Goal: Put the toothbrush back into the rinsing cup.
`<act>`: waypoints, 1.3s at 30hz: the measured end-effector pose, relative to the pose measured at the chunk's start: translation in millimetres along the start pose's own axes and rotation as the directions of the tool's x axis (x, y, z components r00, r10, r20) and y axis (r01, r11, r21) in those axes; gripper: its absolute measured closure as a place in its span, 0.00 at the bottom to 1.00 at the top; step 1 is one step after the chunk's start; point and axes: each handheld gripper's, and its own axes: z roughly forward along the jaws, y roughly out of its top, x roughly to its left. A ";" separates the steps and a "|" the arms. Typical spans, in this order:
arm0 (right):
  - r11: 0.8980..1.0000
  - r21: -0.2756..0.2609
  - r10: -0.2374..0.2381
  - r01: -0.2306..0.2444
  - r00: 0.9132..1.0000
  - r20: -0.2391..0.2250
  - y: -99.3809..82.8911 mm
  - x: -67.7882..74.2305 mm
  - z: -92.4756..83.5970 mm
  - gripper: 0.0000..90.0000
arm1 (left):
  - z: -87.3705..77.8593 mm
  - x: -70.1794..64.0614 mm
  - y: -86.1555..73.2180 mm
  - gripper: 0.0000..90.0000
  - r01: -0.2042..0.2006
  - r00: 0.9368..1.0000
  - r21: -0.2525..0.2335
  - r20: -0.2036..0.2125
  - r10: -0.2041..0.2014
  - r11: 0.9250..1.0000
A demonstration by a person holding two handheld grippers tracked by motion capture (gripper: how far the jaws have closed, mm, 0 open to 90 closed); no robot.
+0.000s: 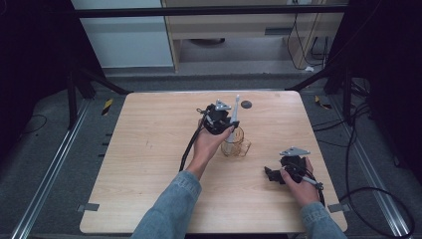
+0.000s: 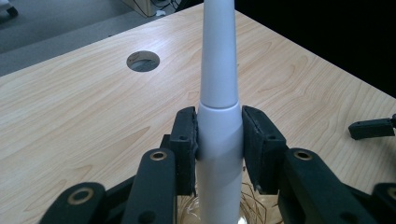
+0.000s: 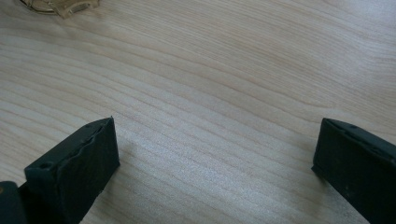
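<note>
**Gripping a white handle over a glass mug: bench inventory**

Holding item one, the left gripper (image 2: 219, 140) has its two black jaws pressed against the sides of a white tapered handle (image 2: 218, 93), apparently an electric toothbrush body. The pads bear on it just below the seam where the wider lower section meets the narrower upper one. In the high view the left gripper (image 1: 221, 118) sits toward the far middle of the table, the handle (image 1: 235, 110) rising upright and slightly tilted above it.

Item two: clear glass mug (image 1: 235, 143), amber-tinted, standing on the table directly beneath the left gripper and against the left hand (image 1: 211, 142). In the left gripper view the glass rim (image 2: 254, 205) shows under the jaws, with the handle's lower end running down into it; whether the end touches the mug's bottom cannot be told.

Item three: right gripper (image 1: 278, 173), held in the right hand (image 1: 301, 186) near the table's right front, well apart from the mug. In the right gripper view its jaws stand spread wide over bare wood, nothing between them, with the mug's base (image 3: 58, 5) at the top left edge.

Item four: light wooden table (image 1: 149, 149), with a round cable hole (image 1: 246, 104) at the far edge, just beyond the handle.
</note>
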 end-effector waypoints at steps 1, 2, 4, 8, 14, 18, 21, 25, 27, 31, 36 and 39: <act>1.000 0.000 0.000 0.000 1.000 0.000 0.0 0.0 0.0 0.00 | 0.6 -0.3 0.2 0.74 -0.001 1.000 -0.001 -0.001 0.001 1.000; 1.000 0.000 0.000 0.000 1.000 0.000 0.0 0.0 0.0 0.00 | 1.3 -0.6 0.1 0.74 0.001 1.000 -0.002 0.000 -0.001 1.000; 1.000 0.000 0.000 0.000 1.000 0.000 0.0 0.0 0.0 0.00 | 2.1 -0.4 0.0 0.74 0.006 1.000 -0.003 -0.003 -0.006 1.000; 1.000 0.000 0.000 0.000 1.000 0.000 0.0 0.0 0.0 0.00 | 3.2 1.2 -0.5 0.73 0.014 1.000 -0.002 -0.005 -0.014 1.000; 1.000 0.000 -0.001 0.001 1.000 0.001 0.0 0.0 -0.1 0.00 | 3.1 1.6 0.7 0.72 0.011 1.000 0.009 -0.010 -0.011 1.000; 1.000 0.000 0.000 0.000 1.000 0.000 0.0 0.0 0.0 0.00 | -0.2 1.8 -0.9 0.69 0.013 1.000 0.008 -0.020 -0.013 1.000; 1.000 0.000 0.000 0.000 1.000 0.000 0.0 0.0 0.0 0.00 | -2.3 2.3 -2.8 0.64 0.014 0.999 0.004 -0.029 -0.014 1.000; 1.000 0.000 0.000 0.000 1.000 0.000 0.0 0.0 0.0 0.00 | -6.8 3.3 -4.1 0.58 0.021 0.999 -0.014 -0.036 -0.021 1.000; 1.000 0.000 0.000 0.000 1.000 0.000 0.0 0.0 0.0 0.00 | -10.4 1.9 -3.1 0.55 0.003 0.999 -0.015 -0.046 -0.003 1.000; 1.000 0.000 0.000 0.000 1.000 0.000 0.0 0.0 0.0 0.00 | -14.2 -1.7 -2.8 0.52 -0.018 0.999 -0.018 -0.042 0.017 1.000; 1.000 0.000 0.000 0.000 1.000 0.000 0.0 0.0 0.0 0.00 | -18.4 -6.6 -1.8 0.48 -0.036 0.999 -0.023 -0.030 0.036 0.999; 1.000 0.000 0.000 0.000 1.000 0.000 0.0 0.0 0.0 0.00 | -22.8 -9.4 -0.9 0.47 -0.051 0.998 -0.024 -0.031 0.050 0.998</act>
